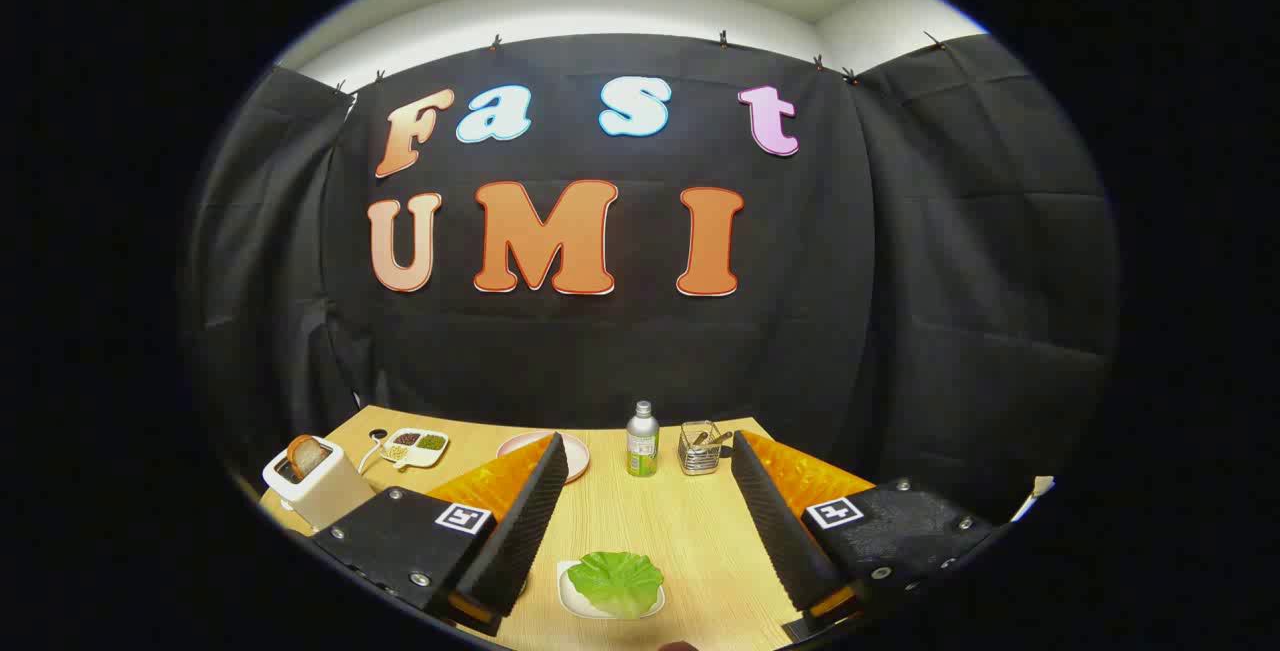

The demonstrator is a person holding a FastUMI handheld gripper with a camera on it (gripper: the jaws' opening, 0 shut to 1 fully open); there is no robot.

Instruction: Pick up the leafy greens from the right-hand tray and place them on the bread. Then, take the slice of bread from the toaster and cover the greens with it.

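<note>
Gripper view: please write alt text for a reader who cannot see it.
The open tongs hover above a wooden table, with a leafy green on a small white tray between the fingers. Beyond stand a toaster holding bread, a pink plate and a bottle.

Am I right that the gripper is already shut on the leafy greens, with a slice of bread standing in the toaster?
Not quite: in the gripper view the gripper is open, and the leafy greens lie untouched between its fingers. The slice of bread does stand in the toaster.

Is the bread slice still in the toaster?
In. The bread slice stands up out of the toaster slot, beyond the open gripper.
</note>
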